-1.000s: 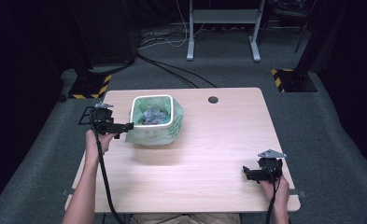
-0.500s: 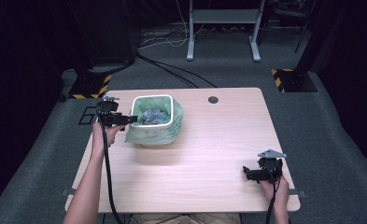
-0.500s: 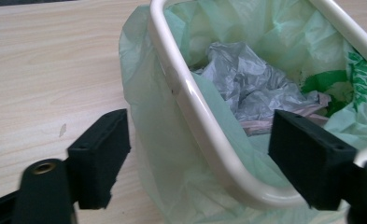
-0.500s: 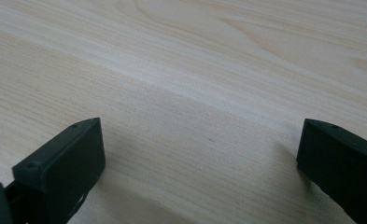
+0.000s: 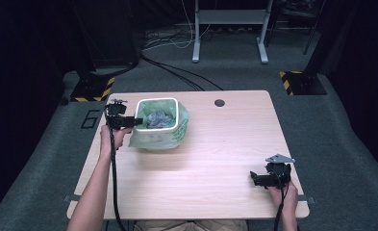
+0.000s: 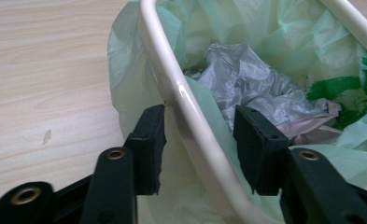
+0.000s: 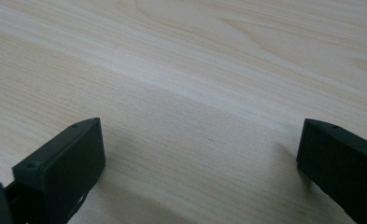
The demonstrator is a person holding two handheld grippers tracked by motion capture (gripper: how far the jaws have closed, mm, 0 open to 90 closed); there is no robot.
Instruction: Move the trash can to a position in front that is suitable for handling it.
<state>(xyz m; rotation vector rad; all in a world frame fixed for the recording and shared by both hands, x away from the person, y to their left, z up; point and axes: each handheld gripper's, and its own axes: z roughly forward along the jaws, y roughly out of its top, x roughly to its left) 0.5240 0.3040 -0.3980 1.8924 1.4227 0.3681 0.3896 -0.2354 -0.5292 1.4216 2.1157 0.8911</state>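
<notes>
Rim of the lined white bin, at the table's far left, is straddled by the left hand-held gripper, whose half-open jaws have just been closing without yet pinching it.

Light wooden table, white bin with green liner standing on it

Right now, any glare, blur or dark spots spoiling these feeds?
High view: soft overall, floor beyond the table nearly black. Left gripper view: a bright glint on the bin rim, near tongs slightly blurred. Right gripper view: evenly lit wood, tongs' soft shadows.
</notes>
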